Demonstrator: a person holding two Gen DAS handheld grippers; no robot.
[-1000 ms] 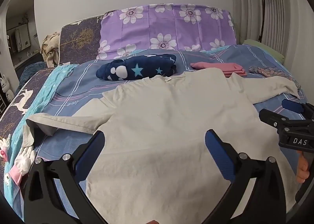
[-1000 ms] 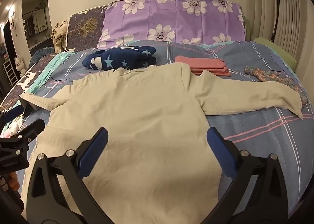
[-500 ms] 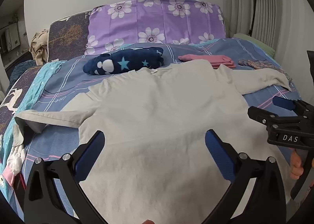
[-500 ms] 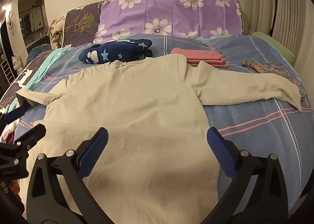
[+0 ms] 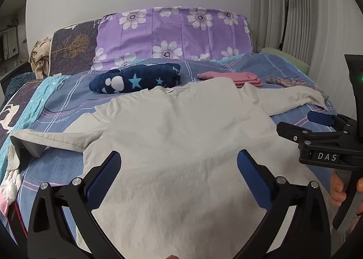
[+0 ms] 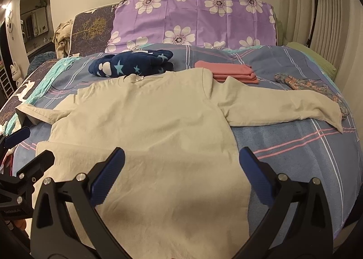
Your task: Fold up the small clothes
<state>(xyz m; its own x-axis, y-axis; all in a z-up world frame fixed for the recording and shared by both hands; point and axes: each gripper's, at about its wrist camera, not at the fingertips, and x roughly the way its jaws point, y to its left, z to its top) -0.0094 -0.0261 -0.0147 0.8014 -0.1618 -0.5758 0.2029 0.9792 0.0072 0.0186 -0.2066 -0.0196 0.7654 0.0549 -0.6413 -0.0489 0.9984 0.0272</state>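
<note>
A cream long-sleeved shirt (image 5: 181, 136) lies spread flat on the bed, both sleeves stretched out sideways; it also shows in the right wrist view (image 6: 158, 127). My left gripper (image 5: 179, 168) is open and empty, held above the shirt's lower body. My right gripper (image 6: 181, 163) is open and empty above the shirt's lower right part. The right gripper also shows at the right edge of the left wrist view (image 5: 317, 127), and the left gripper at the left edge of the right wrist view (image 6: 25, 145).
A folded pink garment (image 6: 226, 73), a navy star-print bundle (image 6: 131, 66) and a patterned cloth (image 6: 304, 84) lie beyond the shirt on the blue plaid bedspread (image 6: 306, 152). A purple flowered pillow (image 6: 192, 20) stands at the head. A wall is at the right.
Both grippers have lifted and tilted upward, so the shirt and bed sit lower in view. The shirt has not moved. Both grippers stay open.
</note>
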